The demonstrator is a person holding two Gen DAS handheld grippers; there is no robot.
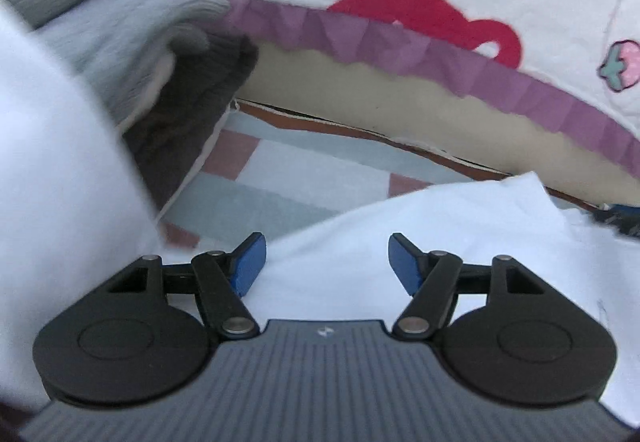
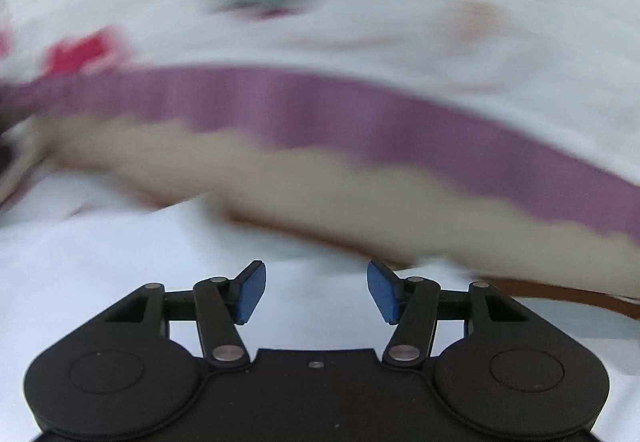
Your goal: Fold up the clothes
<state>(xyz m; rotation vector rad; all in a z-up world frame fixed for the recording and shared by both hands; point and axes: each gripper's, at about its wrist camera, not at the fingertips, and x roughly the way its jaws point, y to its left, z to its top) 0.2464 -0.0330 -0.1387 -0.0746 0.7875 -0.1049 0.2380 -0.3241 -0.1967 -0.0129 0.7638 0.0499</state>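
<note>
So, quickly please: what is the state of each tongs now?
Left tongs: open, holding nothing, over the white garment.
Right tongs: open, holding nothing.

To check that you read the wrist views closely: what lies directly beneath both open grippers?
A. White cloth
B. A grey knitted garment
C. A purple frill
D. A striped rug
A: the left gripper and the right gripper each show blue pads apart with only white cloth under and between them.
</note>
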